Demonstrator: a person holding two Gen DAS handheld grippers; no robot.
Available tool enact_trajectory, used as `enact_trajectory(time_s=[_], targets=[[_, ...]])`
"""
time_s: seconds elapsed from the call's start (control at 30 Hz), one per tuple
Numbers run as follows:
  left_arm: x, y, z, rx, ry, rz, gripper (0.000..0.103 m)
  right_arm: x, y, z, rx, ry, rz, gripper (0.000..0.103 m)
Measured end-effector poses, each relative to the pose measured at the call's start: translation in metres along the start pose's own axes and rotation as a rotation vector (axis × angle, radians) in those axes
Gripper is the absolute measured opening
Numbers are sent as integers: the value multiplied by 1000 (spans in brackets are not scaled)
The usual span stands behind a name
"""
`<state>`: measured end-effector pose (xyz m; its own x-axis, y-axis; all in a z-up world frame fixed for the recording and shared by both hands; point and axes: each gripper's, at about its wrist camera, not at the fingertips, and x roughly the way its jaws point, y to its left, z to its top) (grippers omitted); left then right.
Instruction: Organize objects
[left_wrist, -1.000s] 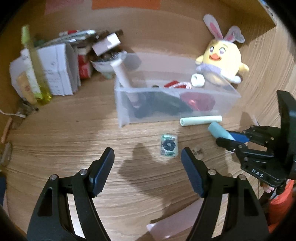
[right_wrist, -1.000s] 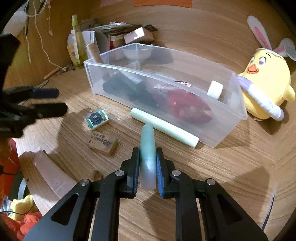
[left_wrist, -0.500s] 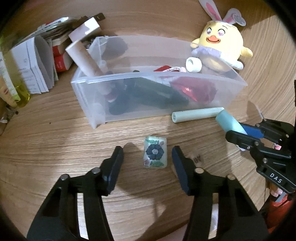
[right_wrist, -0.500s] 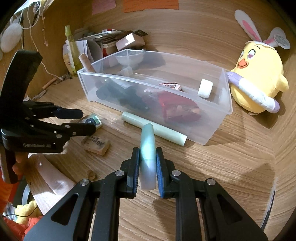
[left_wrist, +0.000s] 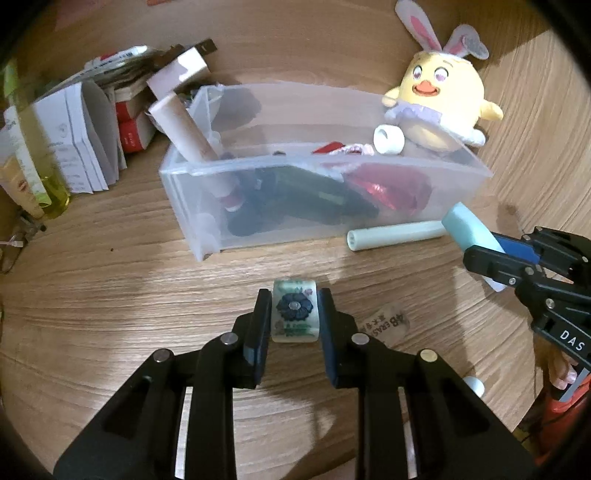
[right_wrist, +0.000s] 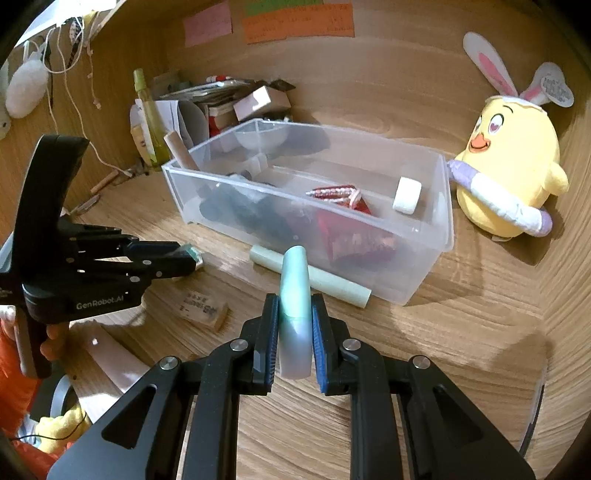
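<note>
Two hand-held claws grip small items on a cluttered wooden counter (left_wrist: 92, 302), near a clear bin.

The left claw (left_wrist: 294, 312), wide apart a second ago, is closing on a small flower-printed packet (left_wrist: 294, 311) lying on the counter just before the clear bin (left_wrist: 436, 173); the pick-up looks ready. The right claw (right_wrist: 294, 325) is clenched on a pale green tube (right_wrist: 294, 291).
</note>
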<state>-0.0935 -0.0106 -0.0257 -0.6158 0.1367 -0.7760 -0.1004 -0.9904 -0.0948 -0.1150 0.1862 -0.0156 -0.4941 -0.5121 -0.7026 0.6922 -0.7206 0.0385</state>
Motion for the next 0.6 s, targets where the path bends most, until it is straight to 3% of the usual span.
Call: enact_trajectory(time_s=[0.27,0.6], targets=[[-24,-6,5,15,-85,31,24,-12,5,9,-4,-42,0,15],[-54,-6,23,-10,-186,16,24,-24,5,23,1,-101,-4,15]])
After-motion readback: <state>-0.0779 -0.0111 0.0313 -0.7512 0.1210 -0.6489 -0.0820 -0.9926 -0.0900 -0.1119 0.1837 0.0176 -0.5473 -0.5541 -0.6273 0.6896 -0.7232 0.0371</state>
